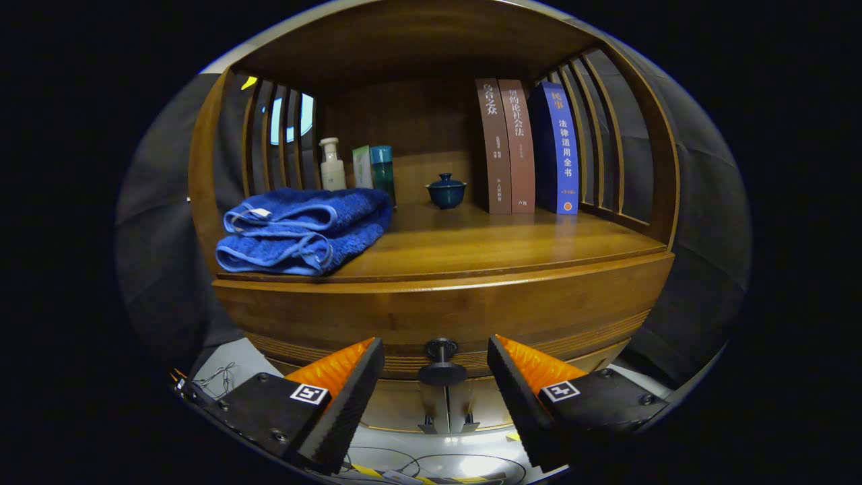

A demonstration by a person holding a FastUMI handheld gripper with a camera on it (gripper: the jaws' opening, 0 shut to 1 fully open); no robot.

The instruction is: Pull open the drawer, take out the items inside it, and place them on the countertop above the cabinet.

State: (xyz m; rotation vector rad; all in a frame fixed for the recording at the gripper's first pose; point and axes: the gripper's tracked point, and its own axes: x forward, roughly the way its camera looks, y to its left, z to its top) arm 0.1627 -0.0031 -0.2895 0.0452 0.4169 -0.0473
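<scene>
The gripper is wide open and holds nothing. The drawer looks shut, and its little dark knob sits in the gap between the two fingers, touching neither. Above the drawer's front edge is the countertop. Its middle and right side are bare. A folded blue towel lies at the left front edge. At the back stand bottles, a small lidded cup and three books with Chinese writing on their spines.

- I see a mock home corner in a booth: wooden cabinet, books, folded towel, toiletry bottles, lidded cup.
- My gripper hangs spread, touching nothing.
</scene>
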